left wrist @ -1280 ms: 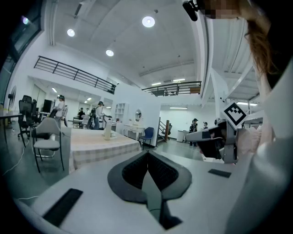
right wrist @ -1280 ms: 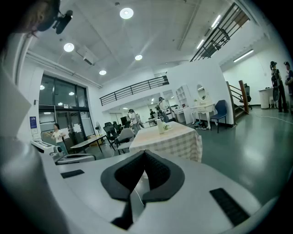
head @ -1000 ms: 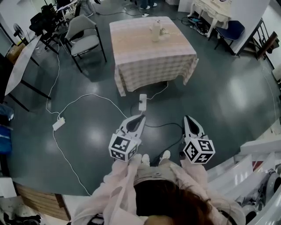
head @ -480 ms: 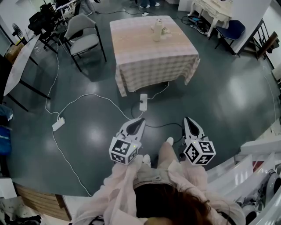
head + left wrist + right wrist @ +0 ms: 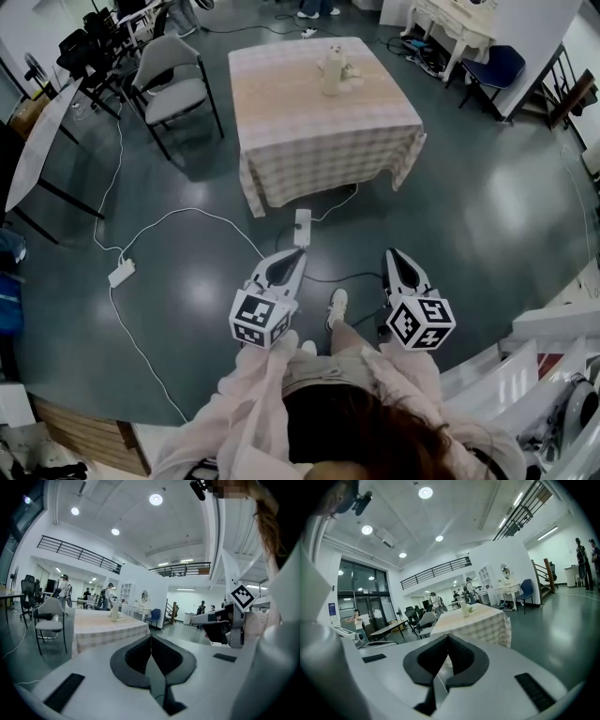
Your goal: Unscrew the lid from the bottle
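**Bottle untouched, unscrewing not begun**

I stand well short of the square table in its pale checked cloth (image 5: pixel 309 122). The small cream bottle (image 5: pixel 330 70) sits upright towards its far side. My left gripper (image 5: pixel 296 258) and right gripper (image 5: pixel 394 256) are both closed tight, holding nothing. Approach, grip and twist all remain.

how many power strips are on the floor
2. One power strip lies just in front of the table; the other lies farther left. Others may be hidden.
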